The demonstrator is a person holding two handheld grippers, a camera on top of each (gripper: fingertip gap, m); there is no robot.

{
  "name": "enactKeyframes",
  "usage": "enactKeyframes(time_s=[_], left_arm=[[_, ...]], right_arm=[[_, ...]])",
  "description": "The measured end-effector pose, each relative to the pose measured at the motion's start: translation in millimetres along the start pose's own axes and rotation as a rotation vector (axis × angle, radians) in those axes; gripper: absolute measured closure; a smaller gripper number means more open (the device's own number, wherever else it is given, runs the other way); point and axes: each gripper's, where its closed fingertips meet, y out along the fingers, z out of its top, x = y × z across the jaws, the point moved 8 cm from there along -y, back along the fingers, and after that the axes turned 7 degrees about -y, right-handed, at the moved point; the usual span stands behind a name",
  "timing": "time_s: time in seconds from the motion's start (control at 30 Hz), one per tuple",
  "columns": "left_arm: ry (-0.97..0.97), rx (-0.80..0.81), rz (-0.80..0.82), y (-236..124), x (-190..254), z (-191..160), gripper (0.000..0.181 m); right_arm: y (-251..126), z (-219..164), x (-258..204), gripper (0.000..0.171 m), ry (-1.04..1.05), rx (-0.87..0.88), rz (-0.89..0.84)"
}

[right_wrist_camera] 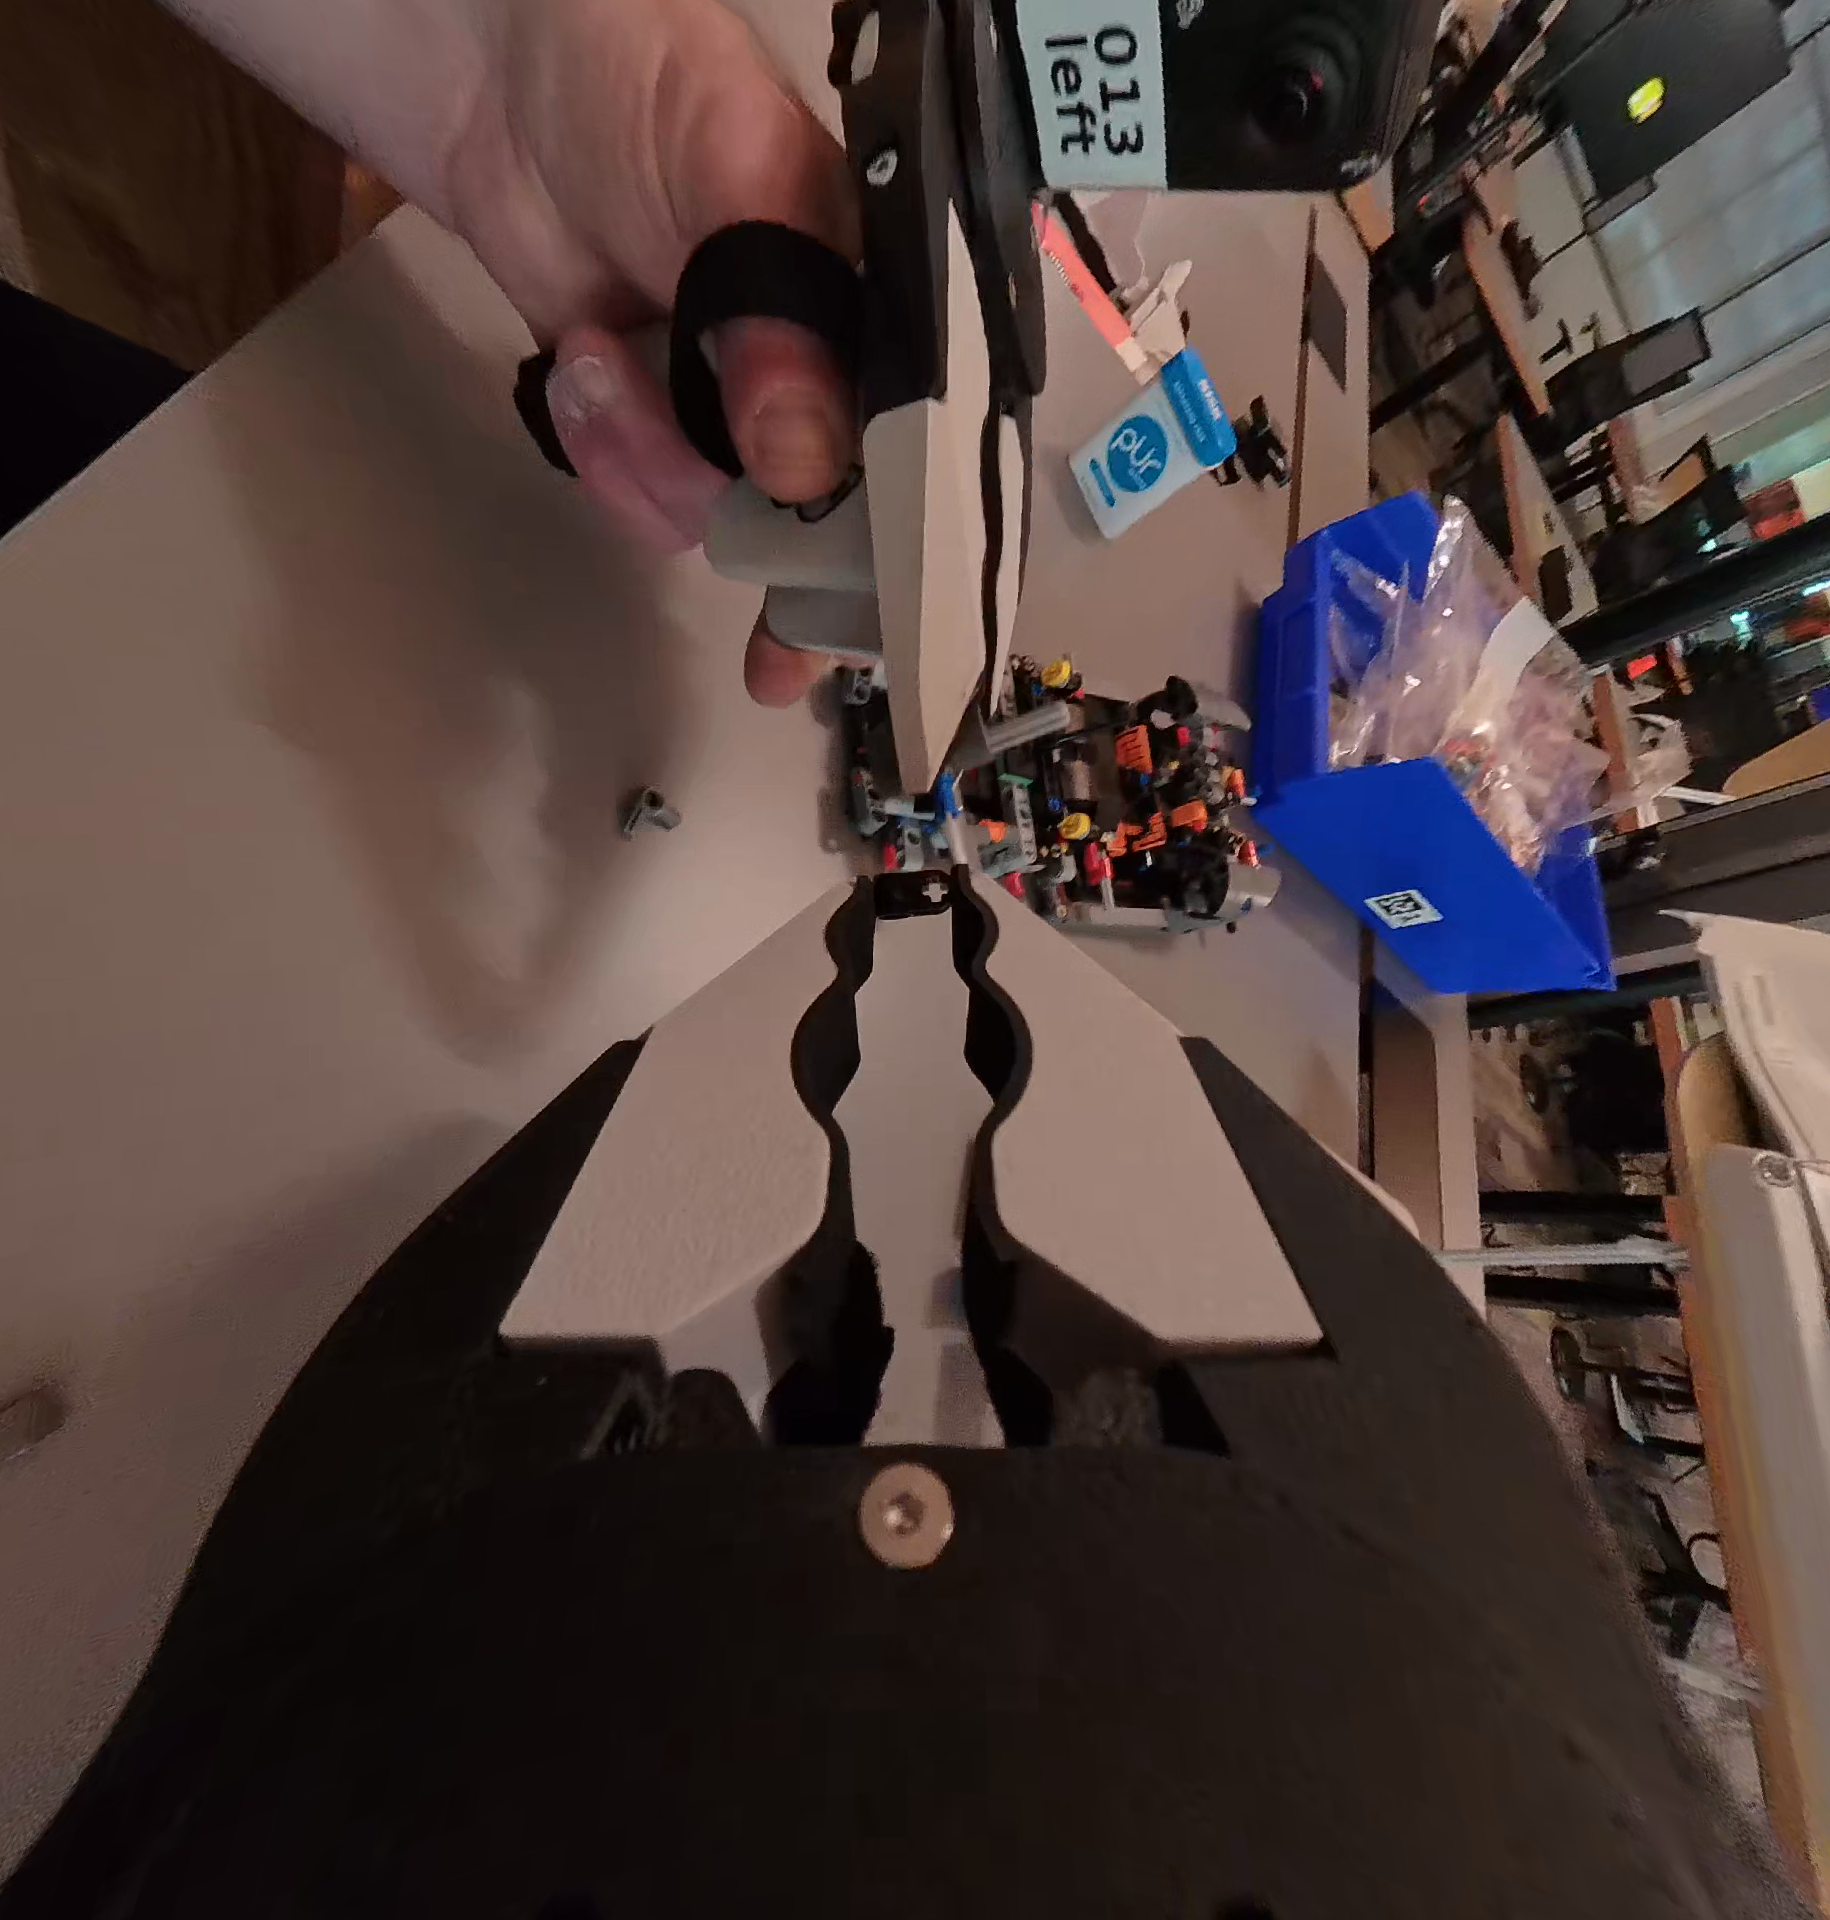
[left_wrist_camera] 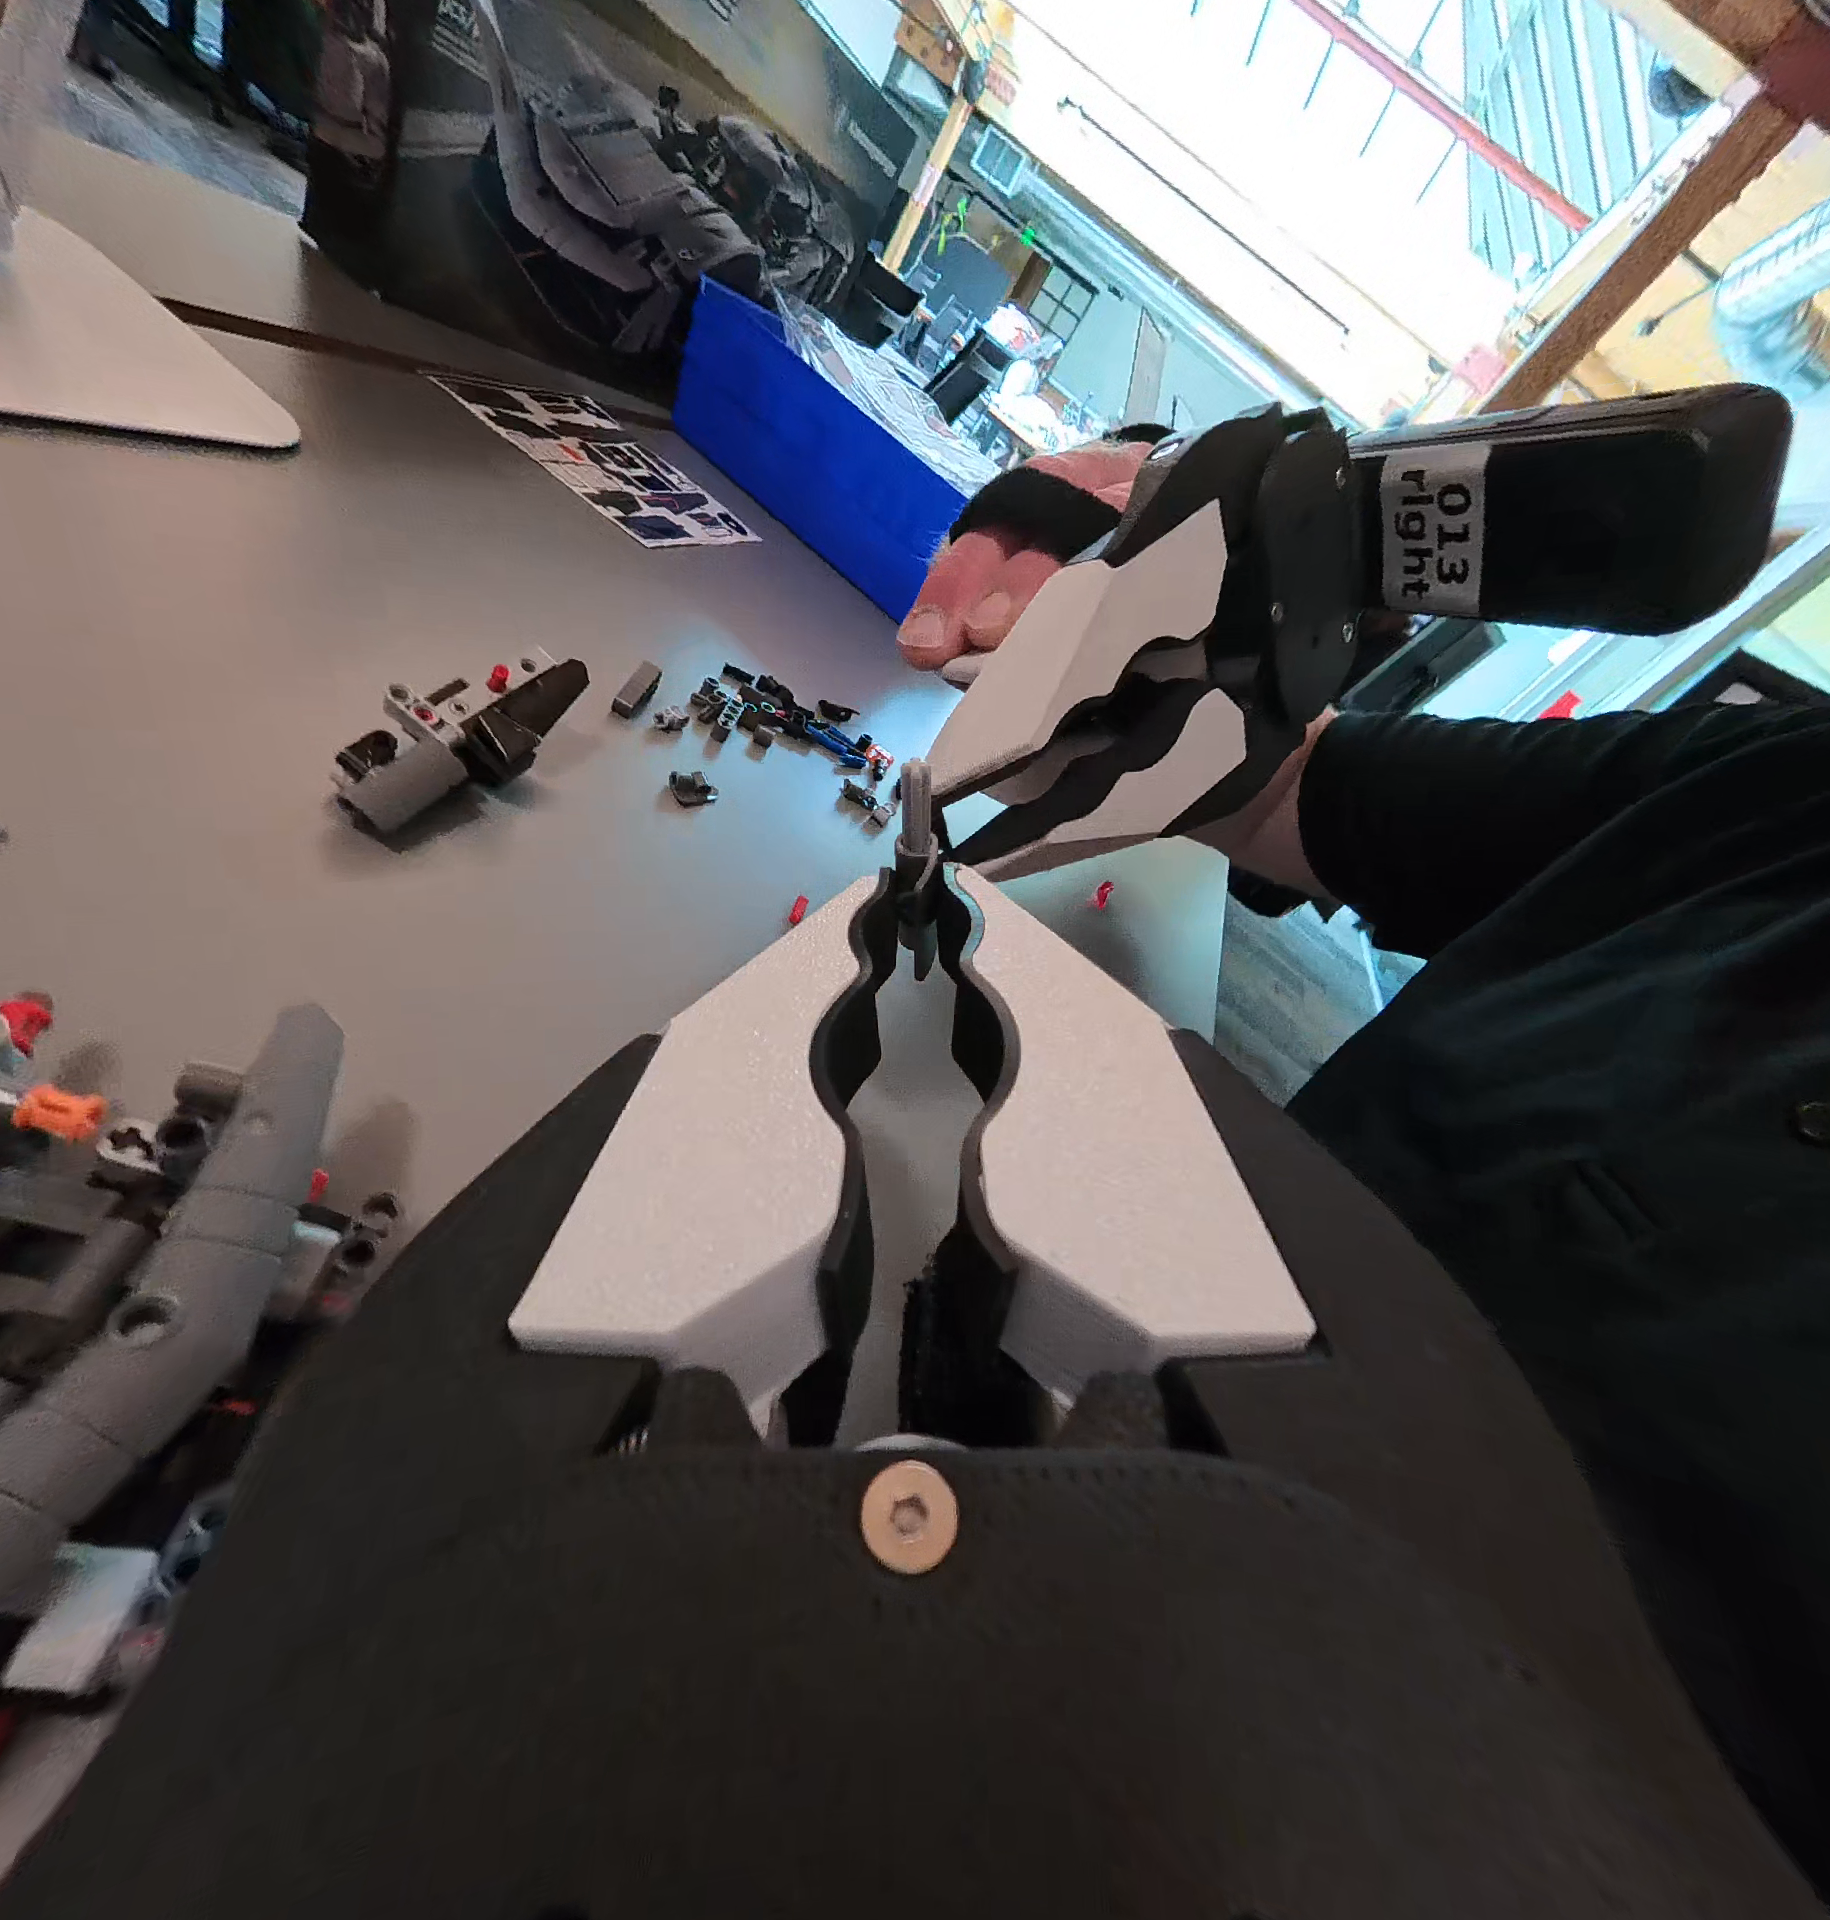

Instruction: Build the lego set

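While the left wrist view looks along its own white fingers, the left gripper (left_wrist_camera: 916, 894) is closed on a small grey axle piece (left_wrist_camera: 915, 821) that stands up out of its tips, above a grey table (left_wrist_camera: 267, 623). The right gripper (left_wrist_camera: 947, 821) reaches in from the right, held by a hand (left_wrist_camera: 1004, 582) with a black strap; its tips sit just beside the axle piece, pinching something dark too small to make out here. On the table beyond lie a grey and black partial assembly (left_wrist_camera: 459, 743), a scatter of small loose parts (left_wrist_camera: 776, 727), a sticker sheet (left_wrist_camera: 599, 457) and a blue bin (left_wrist_camera: 817, 447). A larger grey lego build (left_wrist_camera: 132, 1278) fills the lower left corner.

From the right wrist view, the right gripper (right_wrist_camera: 913, 896) is clamped on a small black connector (right_wrist_camera: 913, 896) with a cross-shaped hole, held crosswise at its tips. The left gripper (right_wrist_camera: 947, 769) comes down from above, its fingers together and its tips just above the connector, though its grey piece is hard to pick out here. Behind them on the table (right_wrist_camera: 267, 831) sits a colourful lego model (right_wrist_camera: 1098, 810), next to the blue bin (right_wrist_camera: 1430, 862) holding clear bags, and a lone grey piece (right_wrist_camera: 649, 812) lies to the left
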Motion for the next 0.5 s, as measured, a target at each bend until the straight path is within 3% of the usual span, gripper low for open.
enactKeyframes(time_s=[0.5], left_arm=[[0.05, -0.031, -0.003, 11, -8, 14, 0.176]], right_arm=[[7, -8, 15, 0.158, -0.087, 0.025, -0.102]])
